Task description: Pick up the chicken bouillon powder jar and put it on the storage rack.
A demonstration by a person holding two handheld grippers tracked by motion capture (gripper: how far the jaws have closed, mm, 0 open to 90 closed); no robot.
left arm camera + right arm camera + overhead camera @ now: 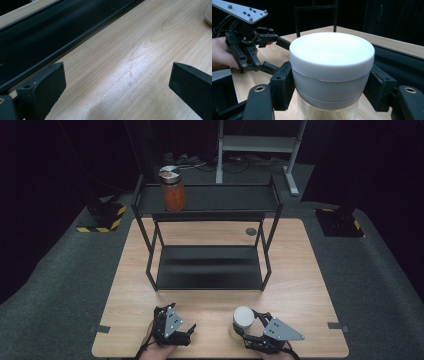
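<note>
While the left gripper (186, 332) rests spread and empty on the table (300, 285), the right gripper (329, 87) pinches a white-lidded jar (331, 67) near the front edge. Its clear body looks rigid, smooth, possibly breakable; the jaws clamp the lid's sides, jar upright between them.

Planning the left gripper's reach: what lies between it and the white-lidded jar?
Only bare table between left gripper and jar, per the high view.
</note>
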